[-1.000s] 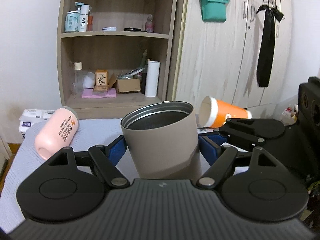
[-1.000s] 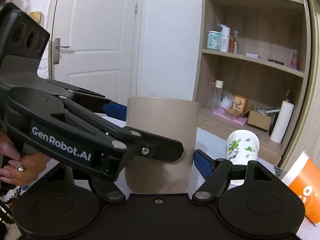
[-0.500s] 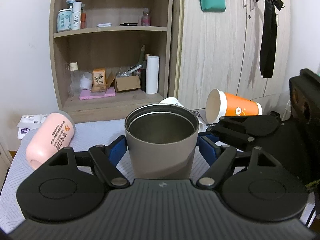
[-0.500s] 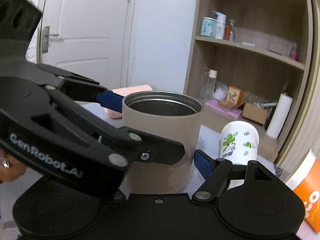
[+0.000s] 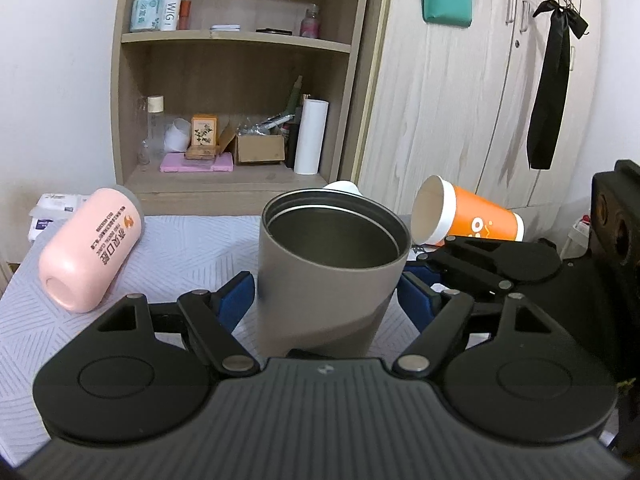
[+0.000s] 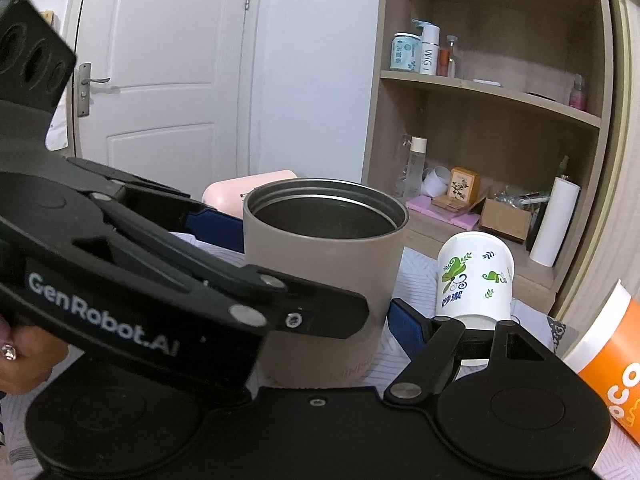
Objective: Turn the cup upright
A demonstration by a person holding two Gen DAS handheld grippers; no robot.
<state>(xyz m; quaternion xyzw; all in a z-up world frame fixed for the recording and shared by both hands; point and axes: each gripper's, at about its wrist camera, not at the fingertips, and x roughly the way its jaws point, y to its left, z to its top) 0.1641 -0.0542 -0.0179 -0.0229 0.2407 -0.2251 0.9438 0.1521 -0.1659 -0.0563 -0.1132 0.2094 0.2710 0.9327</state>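
A taupe steel-lined cup [image 5: 328, 276] stands mouth up on the grey patterned cloth [image 5: 192, 248], slightly tilted in the left wrist view. My left gripper [image 5: 326, 296] has its blue pads on either side of it, with a small gap at each pad. In the right wrist view the same cup [image 6: 324, 276] sits between the blue pads of my right gripper [image 6: 320, 312], whose right pad [image 6: 404, 320] stands clear of the cup. The left gripper's black body [image 6: 120, 280] crosses in front and hides the right gripper's left pad.
A pink cup [image 5: 92, 252] lies on its side at the left. An orange paper cup [image 5: 464, 220] lies on its side at the right. A white leaf-printed cup [image 6: 474, 276] stands mouth down behind. A shelf unit [image 5: 236, 80] and wardrobe [image 5: 460, 100] stand behind the table.
The taupe cup went lower and now rests on the cloth, mouth up. Both grippers' pads have eased off its sides.
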